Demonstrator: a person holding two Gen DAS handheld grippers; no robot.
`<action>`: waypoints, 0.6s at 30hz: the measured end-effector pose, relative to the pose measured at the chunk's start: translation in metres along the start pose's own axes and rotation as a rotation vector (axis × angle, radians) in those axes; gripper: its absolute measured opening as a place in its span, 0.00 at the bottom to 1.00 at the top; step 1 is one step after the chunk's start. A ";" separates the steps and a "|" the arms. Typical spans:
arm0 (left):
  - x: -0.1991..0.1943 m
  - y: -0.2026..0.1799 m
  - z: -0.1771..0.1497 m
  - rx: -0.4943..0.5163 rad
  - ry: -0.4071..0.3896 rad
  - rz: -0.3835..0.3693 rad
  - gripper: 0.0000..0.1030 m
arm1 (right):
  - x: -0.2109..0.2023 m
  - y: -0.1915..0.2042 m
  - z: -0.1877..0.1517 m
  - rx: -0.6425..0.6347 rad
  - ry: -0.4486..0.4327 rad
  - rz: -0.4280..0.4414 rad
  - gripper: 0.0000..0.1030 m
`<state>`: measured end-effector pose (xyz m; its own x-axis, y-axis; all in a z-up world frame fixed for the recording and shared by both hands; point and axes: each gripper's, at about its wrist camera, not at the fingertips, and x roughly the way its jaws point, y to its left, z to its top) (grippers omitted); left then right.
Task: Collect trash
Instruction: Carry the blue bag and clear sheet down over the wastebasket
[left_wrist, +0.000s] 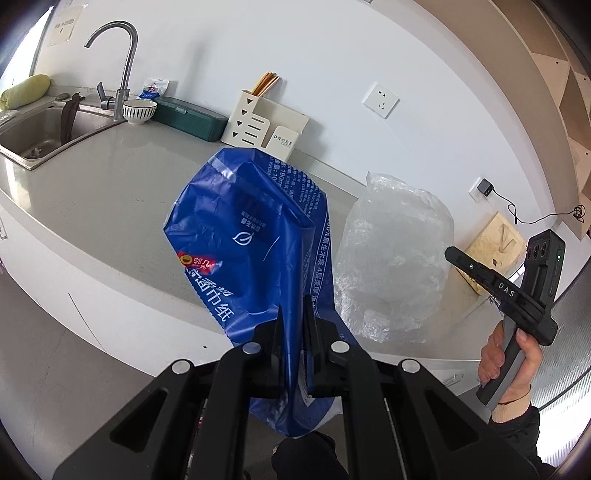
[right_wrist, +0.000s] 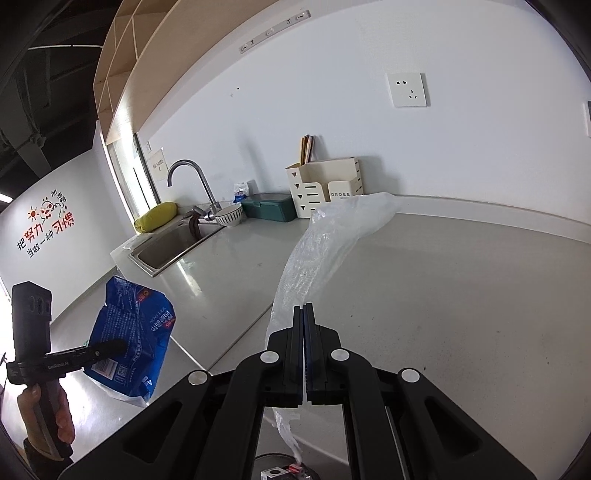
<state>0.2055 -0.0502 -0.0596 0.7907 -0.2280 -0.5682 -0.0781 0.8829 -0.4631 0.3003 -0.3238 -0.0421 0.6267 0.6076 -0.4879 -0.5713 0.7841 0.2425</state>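
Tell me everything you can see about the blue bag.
The blue bag is thin, glossy plastic packaging, crumpled and apparently empty, printed with white Chinese text, a leaf logo and a red label; its lower end looks white. The left gripper is clamped on it, holding it in the air in front of the counter, apparently touching nothing else. The right wrist view shows a barcode on its other side.

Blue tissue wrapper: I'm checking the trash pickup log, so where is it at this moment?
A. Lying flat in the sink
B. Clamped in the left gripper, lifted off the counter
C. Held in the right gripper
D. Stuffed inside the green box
B: the left gripper is shut on the blue tissue wrapper, which hangs in front of the counter, while the right gripper is shut on the clear plastic bag.
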 end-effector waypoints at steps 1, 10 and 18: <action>-0.002 -0.001 -0.004 0.003 0.005 0.001 0.08 | -0.005 0.004 -0.005 -0.001 0.000 0.003 0.05; -0.008 0.007 -0.043 0.018 0.081 -0.029 0.08 | -0.032 0.050 -0.064 0.013 0.013 0.012 0.05; -0.004 0.027 -0.078 0.045 0.163 -0.041 0.08 | -0.041 0.081 -0.120 0.063 0.035 -0.004 0.05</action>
<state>0.1528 -0.0572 -0.1223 0.6834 -0.3246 -0.6539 -0.0173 0.8883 -0.4590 0.1646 -0.3004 -0.1033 0.6090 0.6008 -0.5179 -0.5342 0.7933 0.2921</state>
